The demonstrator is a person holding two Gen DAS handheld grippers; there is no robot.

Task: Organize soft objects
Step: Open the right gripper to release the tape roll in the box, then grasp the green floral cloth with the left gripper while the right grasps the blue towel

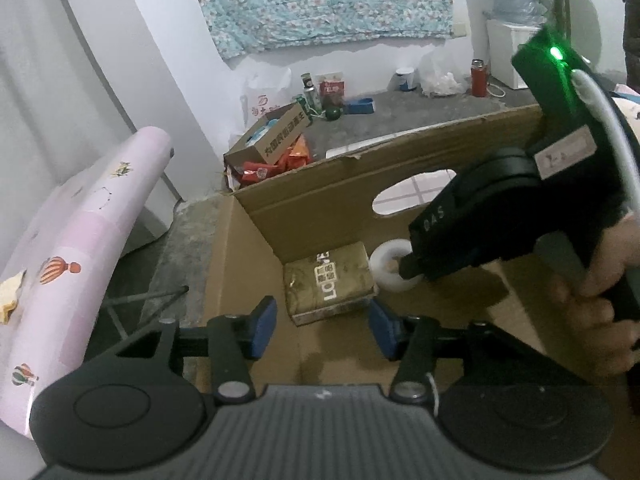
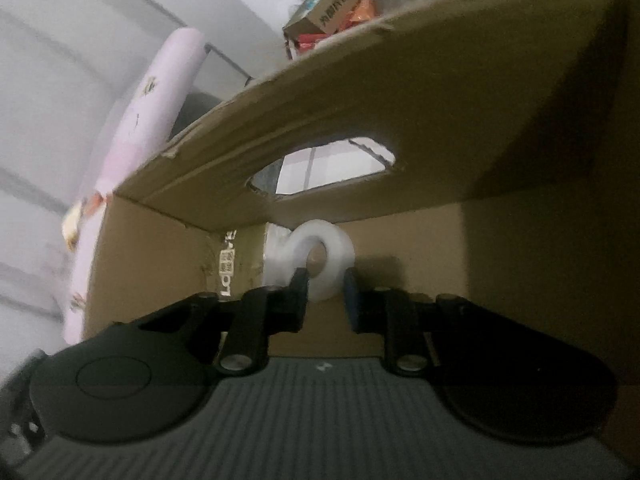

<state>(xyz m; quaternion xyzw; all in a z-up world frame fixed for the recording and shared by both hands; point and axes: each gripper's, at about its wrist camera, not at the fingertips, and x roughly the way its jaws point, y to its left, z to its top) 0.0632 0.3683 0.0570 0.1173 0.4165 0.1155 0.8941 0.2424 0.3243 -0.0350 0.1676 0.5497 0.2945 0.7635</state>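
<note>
Looking through my two wrist cameras, I see both tongs reaching down into an open cardboard box (image 1: 360, 196). My right tongs (image 2: 326, 290) are clamped on a white roll (image 2: 320, 258) with a hole in its middle; the black finger (image 2: 298, 296) presses one side of the ring and the blue pad presses the other side. The roll hangs low inside the box, close to the far wall that has an oval hand-hole (image 2: 324, 168). From the left camera, the same roll (image 1: 390, 270) sits at the tip of the right tongs (image 1: 408, 270), just beside a small brown packet (image 1: 330, 284) with printed characters, which lies on the box floor in the far corner. A hand (image 1: 596, 312) grips the black handle of the right tool, and a green light shines on its top.

My left tongs (image 1: 324, 326) stand apart with nothing between the blue pads (image 1: 264, 322); they hover above the box floor, just before the brown packet and not touching it.

Outside the box, at the left, is a pink worktop (image 1: 80, 224) with balloon stickers. Farther back, on the grey floor, stands a smaller carton (image 1: 276, 140) with red and orange snack bags.
</note>
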